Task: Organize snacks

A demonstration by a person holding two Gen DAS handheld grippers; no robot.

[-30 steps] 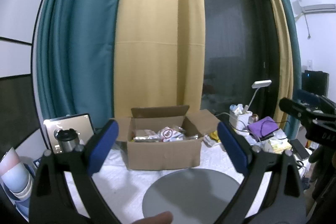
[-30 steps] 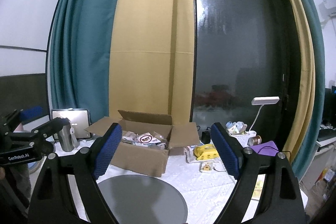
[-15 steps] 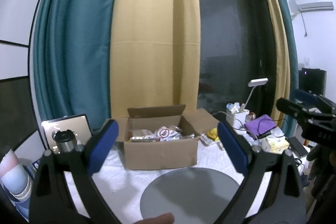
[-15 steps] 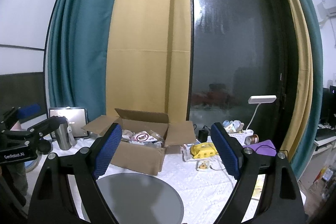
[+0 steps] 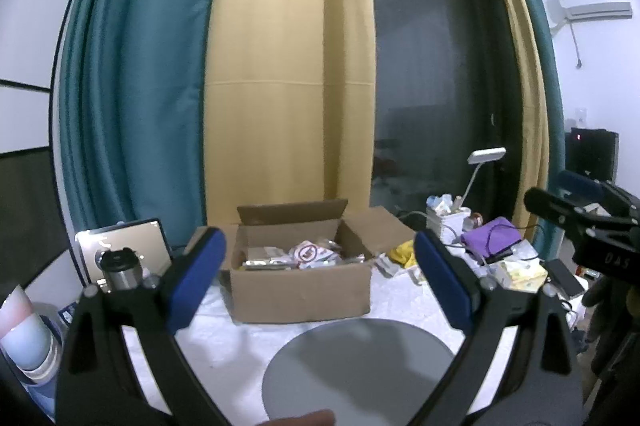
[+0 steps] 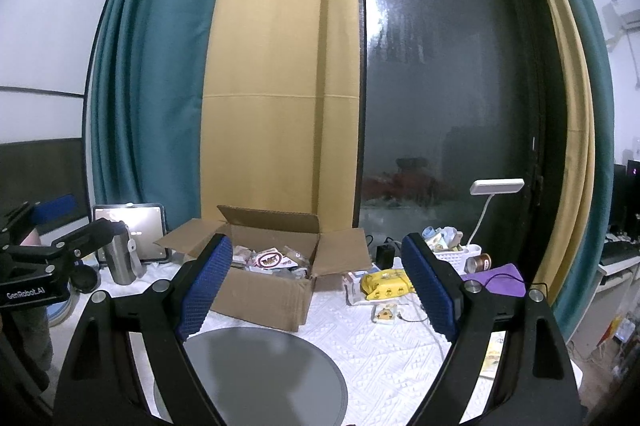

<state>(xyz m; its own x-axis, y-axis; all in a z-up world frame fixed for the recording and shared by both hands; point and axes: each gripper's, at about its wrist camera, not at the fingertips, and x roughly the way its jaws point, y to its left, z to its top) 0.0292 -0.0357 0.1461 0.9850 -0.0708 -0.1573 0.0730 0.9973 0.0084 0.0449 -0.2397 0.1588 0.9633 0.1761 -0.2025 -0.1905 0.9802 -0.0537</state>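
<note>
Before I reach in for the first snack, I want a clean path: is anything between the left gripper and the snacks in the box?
Only the box's own front wall. The left gripper is open and empty, the snacks lie behind that wall, and the top is open, so go in from above.

Your left wrist: faces box [image 5: 300, 282] head-on, near | right wrist: from the right | shared: box, disc [image 6: 260, 374]

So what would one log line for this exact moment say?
phase: start | left hand-held gripper: open, empty | right hand-held gripper: open, empty | snacks: in cardboard box | grey round mat: bare
</note>
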